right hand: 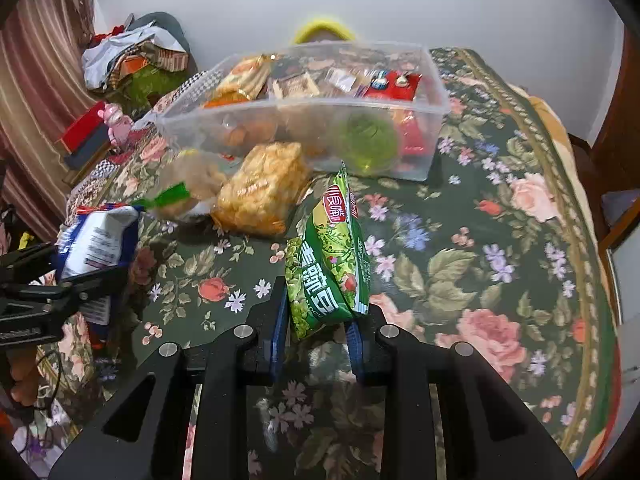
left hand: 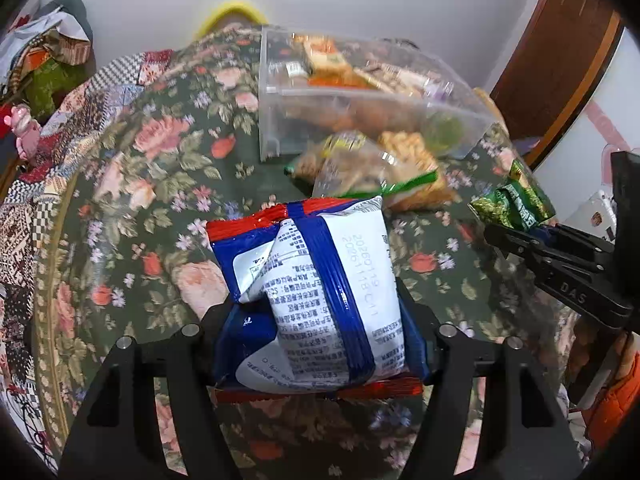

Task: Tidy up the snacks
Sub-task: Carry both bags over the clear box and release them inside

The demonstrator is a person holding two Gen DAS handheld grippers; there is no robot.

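Observation:
A blue, white and red snack packet (left hand: 320, 280) is squeezed between the fingers of my left gripper (left hand: 320, 320), held over the floral tablecloth (left hand: 160, 160). My right gripper (right hand: 320, 320) is shut on the lower end of a green snack packet (right hand: 328, 264), which stands upright. Each gripper shows in the other's view: the right gripper (left hand: 504, 232) with the green packet (left hand: 516, 204), and the left gripper (right hand: 80, 264) with the blue and white packet (right hand: 96, 240). Beyond them a clear plastic bin (right hand: 436, 108) holds several snacks.
Two loose bags, a golden puffed snack (right hand: 260, 188) and a clear bag with a green strip (right hand: 188, 184), lie in front of the bin. A pile of cloth and bags (right hand: 136, 56) and a pink toy (right hand: 118, 122) sit at the far left. A wooden door frame (left hand: 560, 60) stands at the right.

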